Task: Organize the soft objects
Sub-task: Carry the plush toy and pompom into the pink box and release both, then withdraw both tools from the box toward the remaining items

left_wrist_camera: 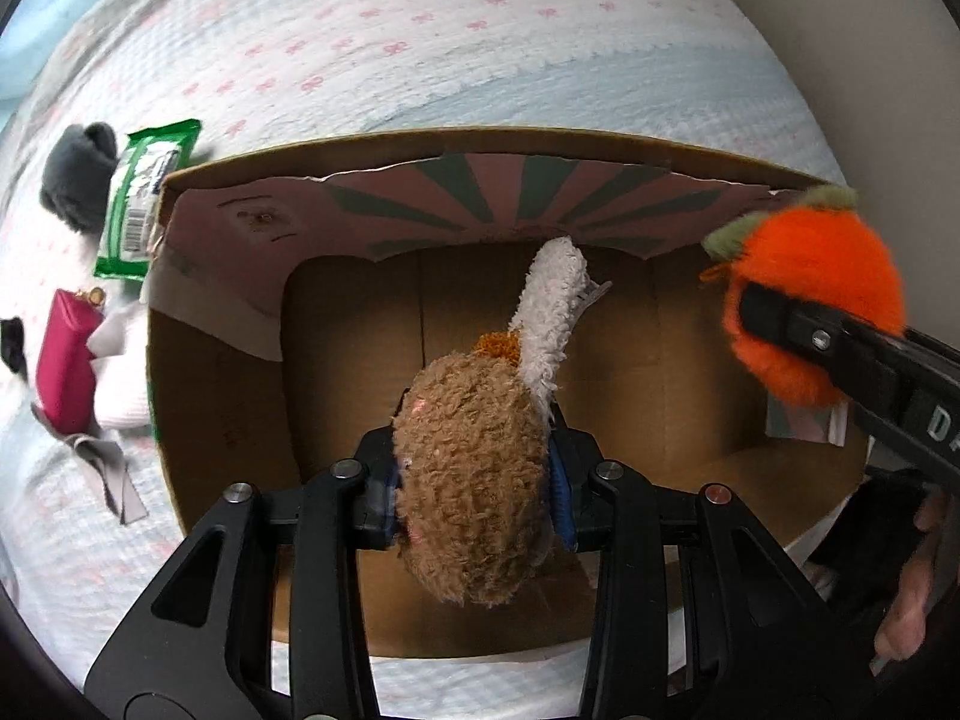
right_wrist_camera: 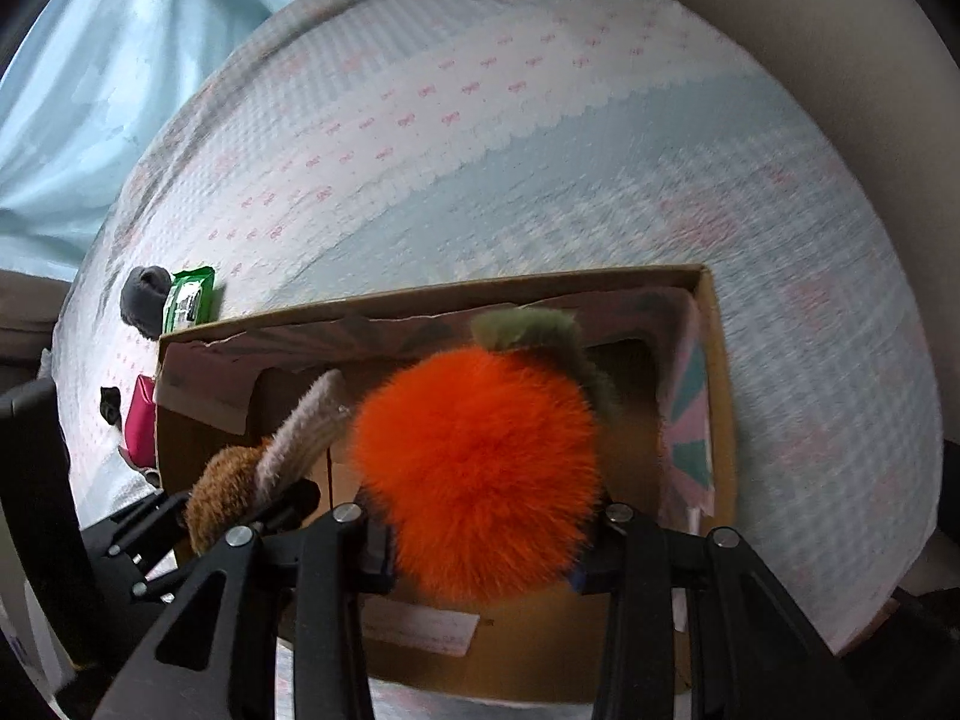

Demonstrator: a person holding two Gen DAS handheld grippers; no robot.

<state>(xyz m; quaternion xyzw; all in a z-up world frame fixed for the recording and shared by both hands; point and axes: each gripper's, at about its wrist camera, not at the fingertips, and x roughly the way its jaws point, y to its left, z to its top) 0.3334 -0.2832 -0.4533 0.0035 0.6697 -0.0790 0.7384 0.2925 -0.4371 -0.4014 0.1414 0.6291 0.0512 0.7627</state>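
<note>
Plush toys both in jaws, over open box (left_wrist_camera: 288, 360) on bedspread (left_wrist_camera: 420, 30). Left gripper (left_wrist_camera: 474, 480) clamps brown plush (left_wrist_camera: 468, 480) at its body, white ear dangling ahead over box floor; likely poised for drop. Right gripper (right_wrist_camera: 480, 546) pinches orange plush (right_wrist_camera: 480, 468), leaf end forward, also above box. Both point steeply down. Green packet (left_wrist_camera: 144, 198), grey lump (left_wrist_camera: 78, 174), pink pouch (left_wrist_camera: 66, 360) lie far left of left gripper, outside box.

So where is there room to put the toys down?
The box floor is bare brown card between its walls. Behind the box the blanket lies open. Left of it is crowded: green packet, grey lump, pink pouch.
</note>
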